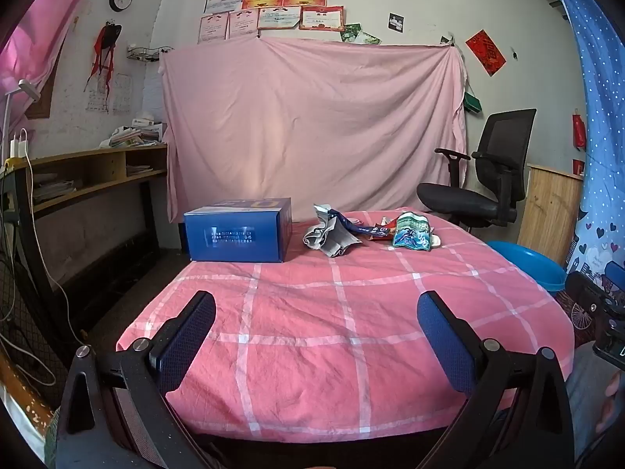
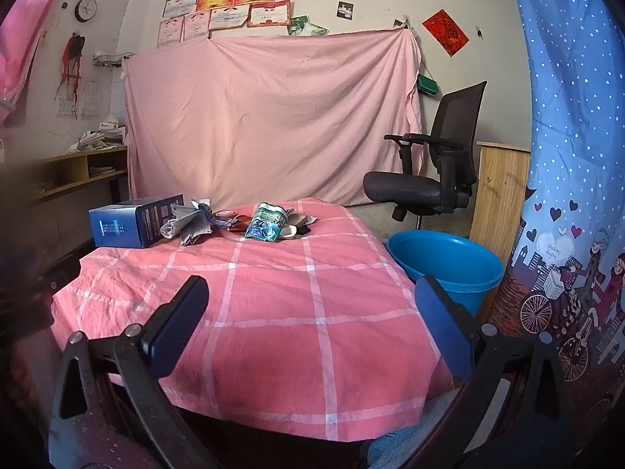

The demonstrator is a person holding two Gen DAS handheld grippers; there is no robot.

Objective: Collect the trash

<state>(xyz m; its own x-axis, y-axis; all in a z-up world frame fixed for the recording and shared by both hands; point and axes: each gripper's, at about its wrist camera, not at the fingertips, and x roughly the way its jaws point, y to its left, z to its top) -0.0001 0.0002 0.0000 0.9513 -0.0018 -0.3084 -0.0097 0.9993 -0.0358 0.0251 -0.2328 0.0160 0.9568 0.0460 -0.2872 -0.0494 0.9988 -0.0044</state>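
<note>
A pile of trash lies at the far edge of a table covered in pink checked cloth (image 1: pixel 351 332): a crumpled grey paper (image 1: pixel 330 236), a green-blue wrapper (image 1: pixel 412 231) and a red-blue wrapper (image 1: pixel 375 230). The same grey paper (image 2: pixel 187 226) and green-blue wrapper (image 2: pixel 267 223) show in the right wrist view. A blue box (image 1: pixel 238 230) stands at the far left. A blue bucket (image 2: pixel 445 265) stands on the floor right of the table. My left gripper (image 1: pixel 316 312) is open and empty over the near table edge. My right gripper (image 2: pixel 312 297) is open and empty too.
A black office chair (image 2: pixel 429 179) stands behind the bucket. A pink sheet (image 1: pixel 312 125) hangs on the back wall. A wooden shelf desk (image 1: pixel 90 172) runs along the left wall. A blue patterned curtain (image 2: pixel 566 156) hangs on the right.
</note>
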